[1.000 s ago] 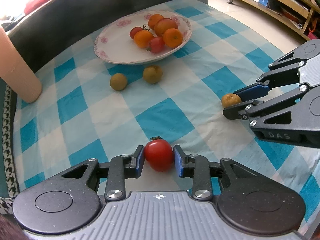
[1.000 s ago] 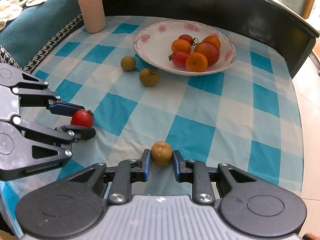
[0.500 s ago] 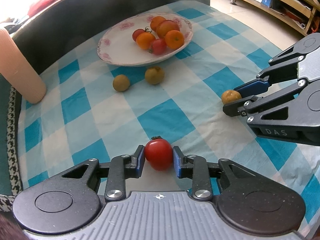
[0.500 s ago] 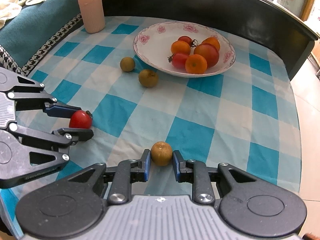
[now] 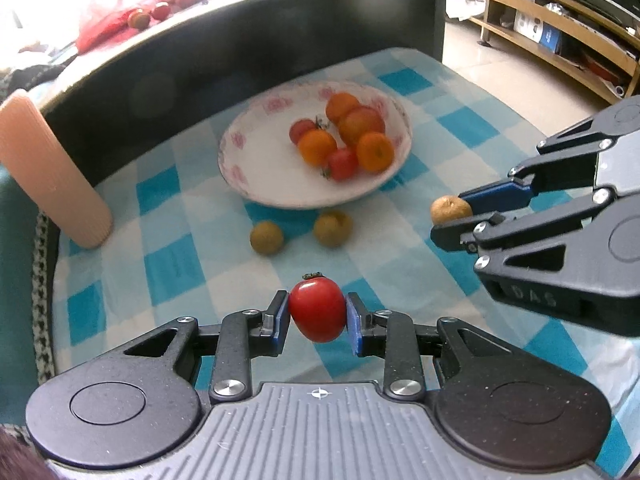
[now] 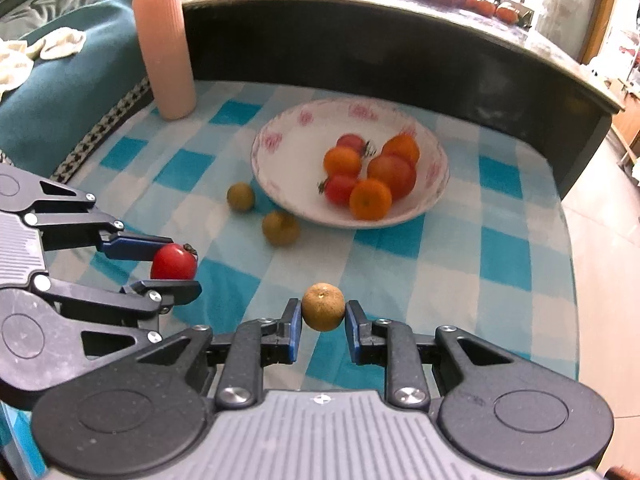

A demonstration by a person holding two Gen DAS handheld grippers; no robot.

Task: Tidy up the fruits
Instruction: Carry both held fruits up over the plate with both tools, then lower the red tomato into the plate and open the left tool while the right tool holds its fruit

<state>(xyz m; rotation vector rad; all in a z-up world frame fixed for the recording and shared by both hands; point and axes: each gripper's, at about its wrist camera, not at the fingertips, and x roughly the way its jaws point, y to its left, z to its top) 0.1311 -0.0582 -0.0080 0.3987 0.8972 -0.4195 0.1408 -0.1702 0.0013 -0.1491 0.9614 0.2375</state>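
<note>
Left wrist view: the left gripper (image 5: 317, 317) has its blue-padded fingers (image 5: 280, 318) clamped on a glossy red cherry tomato with a green stem (image 5: 317, 309), held clear above the blue-and-white checked tablecloth (image 5: 172, 216) that covers the table. Toward the far edge stands a white floral-rimmed ceramic bowl (image 5: 256, 172) containing orange and red fruits (image 5: 346, 138). Two small yellow-green round fruits (image 5: 267, 237) lie on the cloth just beside the bowl's near rim, close together but apart. A ribbed pale pink cylinder (image 5: 48, 168) stands near the far left corner. The right gripper (image 5: 454, 220) enters from the right side, pinching a small brown round fruit (image 5: 448, 209).

Right wrist view: the right gripper (image 6: 323, 324) holds the small brown round fruit (image 6: 323, 306) between narrow-set fingers (image 6: 294, 326), raised over the tablecloth (image 6: 504, 252). The left gripper (image 6: 176, 262) enters from the left edge, gripping the red cherry tomato (image 6: 174, 262). The bowl (image 6: 420, 210) sits toward the far edge, and the pink cylinder (image 6: 164, 44) stands upright at the far left corner.
</note>
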